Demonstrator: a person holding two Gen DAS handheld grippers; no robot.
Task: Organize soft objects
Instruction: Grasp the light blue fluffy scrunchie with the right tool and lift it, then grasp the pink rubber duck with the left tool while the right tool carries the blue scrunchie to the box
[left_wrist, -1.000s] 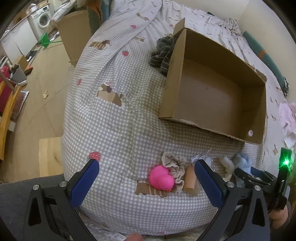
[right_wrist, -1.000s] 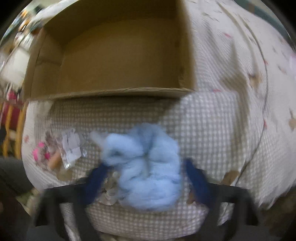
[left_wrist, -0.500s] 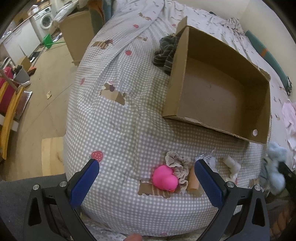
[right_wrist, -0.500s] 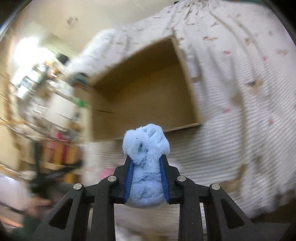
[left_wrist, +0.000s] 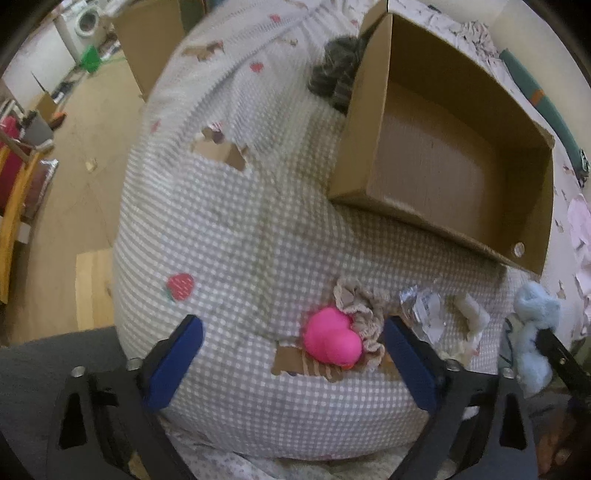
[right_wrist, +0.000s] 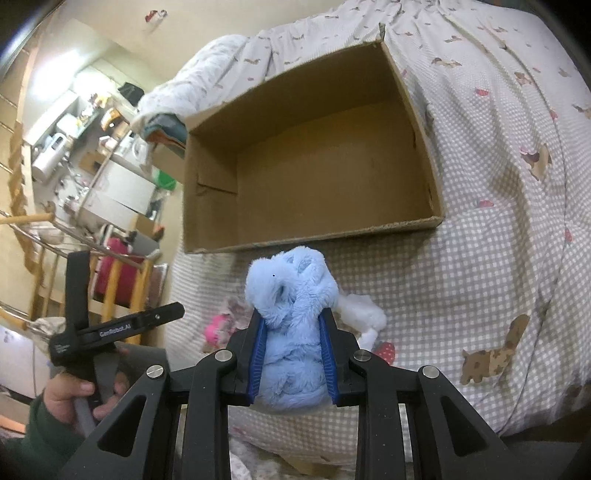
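My right gripper (right_wrist: 293, 325) is shut on a light blue plush toy (right_wrist: 291, 295) and holds it above the bed, just in front of the open cardboard box (right_wrist: 314, 236). The toy also shows at the right edge of the left wrist view (left_wrist: 532, 332). My left gripper (left_wrist: 291, 354) is open and empty above the bed edge. Between its fingers lie a pink heart-shaped soft toy (left_wrist: 330, 341) and a beige frilly scrunchie (left_wrist: 364, 314). The empty box also shows in the left wrist view (left_wrist: 436, 221).
A crinkled clear wrapper (left_wrist: 424, 310) and a white fluffy piece (left_wrist: 471, 314) lie right of the scrunchie. A dark striped cloth (left_wrist: 336, 77) lies behind the box. The checked bedspread (left_wrist: 240, 229) drops to a wooden floor (left_wrist: 85, 122) on the left.
My right gripper has shut on the blue plush, lifted it off the bed and now holds it steadier in front of the box. My left gripper has drifted slightly forward.
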